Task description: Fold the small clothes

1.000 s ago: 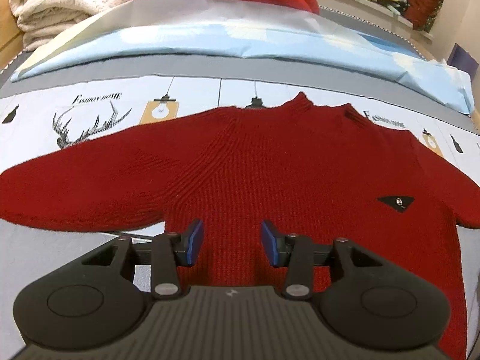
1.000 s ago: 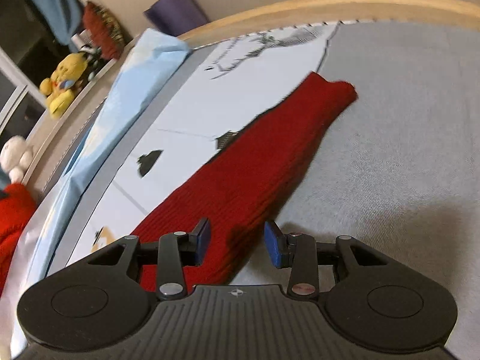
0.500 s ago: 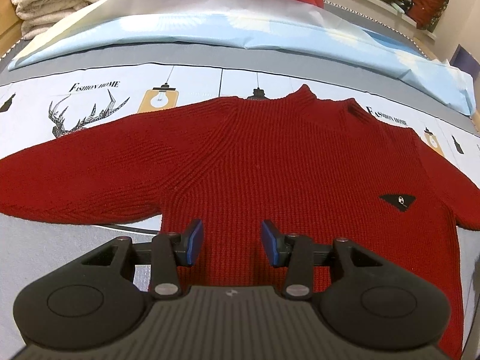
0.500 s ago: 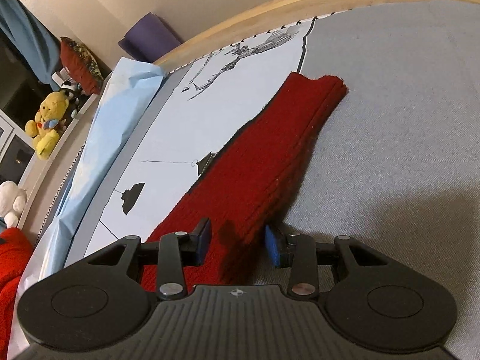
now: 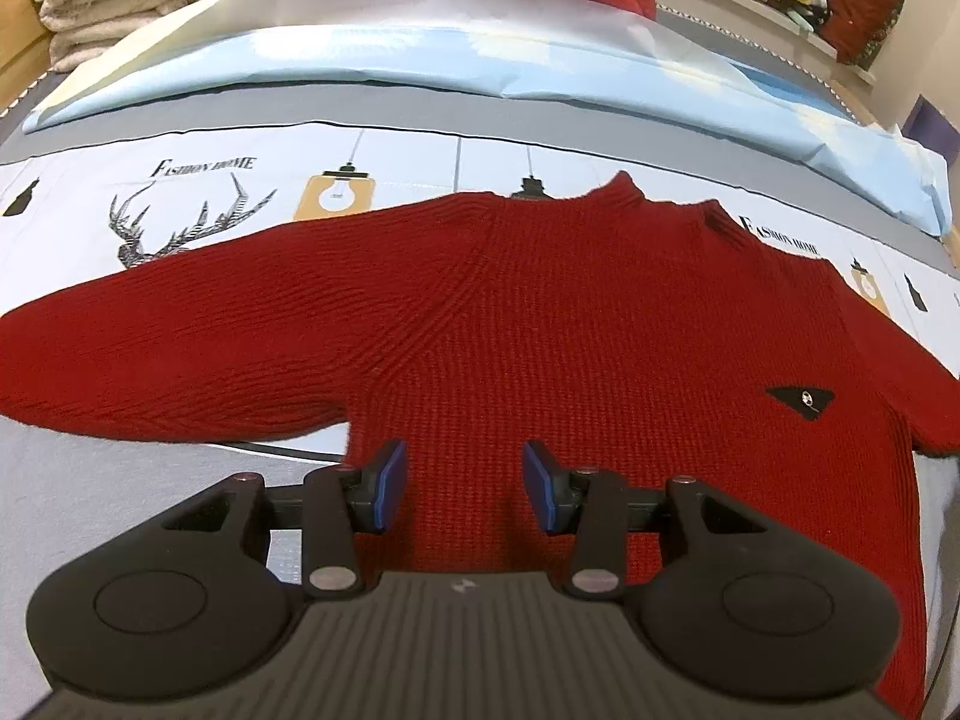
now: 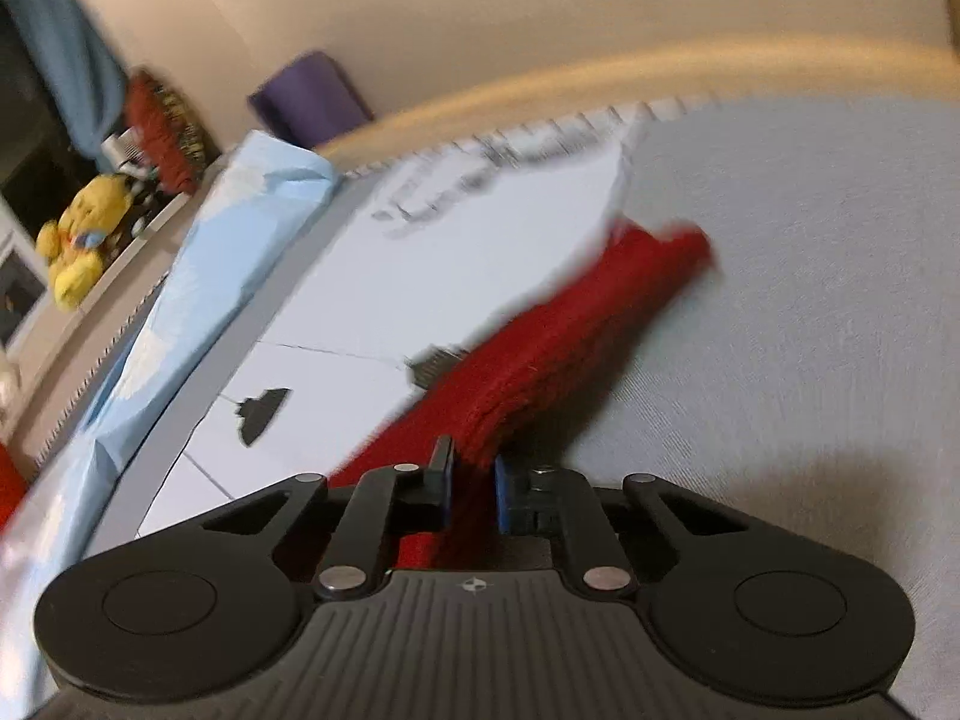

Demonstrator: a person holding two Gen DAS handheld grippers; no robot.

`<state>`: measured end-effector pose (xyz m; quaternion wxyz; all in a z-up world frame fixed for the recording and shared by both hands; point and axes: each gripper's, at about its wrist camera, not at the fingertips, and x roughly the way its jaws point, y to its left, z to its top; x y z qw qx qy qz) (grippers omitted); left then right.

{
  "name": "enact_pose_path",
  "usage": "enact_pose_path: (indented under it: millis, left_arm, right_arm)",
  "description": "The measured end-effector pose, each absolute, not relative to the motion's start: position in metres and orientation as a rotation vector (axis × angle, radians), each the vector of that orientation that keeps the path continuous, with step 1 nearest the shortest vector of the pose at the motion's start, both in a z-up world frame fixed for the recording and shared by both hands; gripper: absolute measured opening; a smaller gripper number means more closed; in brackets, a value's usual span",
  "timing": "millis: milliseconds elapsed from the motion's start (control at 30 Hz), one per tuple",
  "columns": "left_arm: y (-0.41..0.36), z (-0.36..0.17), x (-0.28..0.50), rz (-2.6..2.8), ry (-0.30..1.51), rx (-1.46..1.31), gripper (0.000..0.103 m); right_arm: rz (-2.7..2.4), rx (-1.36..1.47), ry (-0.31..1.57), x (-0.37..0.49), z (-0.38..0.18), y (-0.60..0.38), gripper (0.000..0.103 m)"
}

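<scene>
A red knit sweater lies flat, front up, on the bed, its collar toward the far side where a light blue quilt is folded, both sleeves spread sideways. The left hand-held gripper hovers over the sweater's lower body near the underarm, its blue pads well apart and holding nothing. The right hand-held gripper has its pads pressed together on the sweater's sleeve, which rises off the grey sheet toward the bed's wooden edge; this view is motion-blurred.
</scene>
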<state>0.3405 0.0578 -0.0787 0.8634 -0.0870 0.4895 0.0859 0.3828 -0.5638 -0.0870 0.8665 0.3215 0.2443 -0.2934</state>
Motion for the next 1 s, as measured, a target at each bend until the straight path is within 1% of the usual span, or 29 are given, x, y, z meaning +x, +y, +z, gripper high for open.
enact_pose_path:
  millis: [100, 200, 267, 367, 467, 500, 633, 700, 733, 767, 833, 900, 1000]
  left_arm:
    - [0.070, -0.072, 0.337, 0.190, 1.014, -0.207, 0.047]
    - [0.083, -0.065, 0.335, 0.200, 0.997, -0.231, 0.047]
    - [0.092, -0.060, 0.333, 0.208, 0.988, -0.253, 0.047]
    - [0.103, -0.056, 0.330, 0.215, 0.983, -0.276, 0.047]
    - [0.116, -0.051, 0.327, 0.220, 0.980, -0.311, 0.047]
    - [0.120, -0.050, 0.327, 0.221, 0.977, -0.323, 0.047]
    - [0.136, -0.045, 0.324, 0.233, 0.967, -0.374, 0.047]
    - [0.146, -0.043, 0.324, 0.236, 0.965, -0.410, 0.047]
    - [0.150, -0.043, 0.324, 0.239, 0.965, -0.430, 0.047]
    - [0.155, -0.043, 0.325, 0.242, 0.965, -0.450, 0.047]
    - [0.163, -0.044, 0.325, 0.252, 0.967, -0.484, 0.047]
    - [0.169, -0.047, 0.325, 0.255, 0.976, -0.523, 0.047]
    - [0.174, -0.059, 0.326, 0.236, 1.006, -0.611, 0.047]
  right_arm:
    - [-0.527, 0.450, 0.448, 0.394, -0.048, -0.516, 0.012]
    - [-0.268, 0.125, 0.345, 0.398, -0.005, -0.421, 0.012]
    - [-0.074, -0.039, 0.285, 0.386, 0.010, -0.350, 0.012]
    - [0.217, -0.192, 0.245, 0.353, 0.008, -0.244, 0.012]
    - [0.437, -0.268, 0.307, 0.321, -0.020, -0.165, 0.012]
    - [0.474, -0.282, 0.350, 0.314, -0.032, -0.146, 0.013]
    - [0.597, -0.293, 0.656, 0.304, -0.079, -0.100, 0.014]
    - [0.573, -0.264, 0.763, 0.306, -0.078, -0.097, 0.016]
    - [0.568, -0.228, 0.792, 0.308, -0.071, -0.100, 0.020]
    - [0.559, -0.185, 0.811, 0.309, -0.061, -0.106, 0.022]
    - [0.511, -0.113, 0.834, 0.308, -0.041, -0.120, 0.035]
    - [0.466, -0.035, 0.860, 0.307, -0.024, -0.139, 0.042]
    - [0.388, 0.101, 0.861, 0.311, -0.016, -0.172, 0.045]
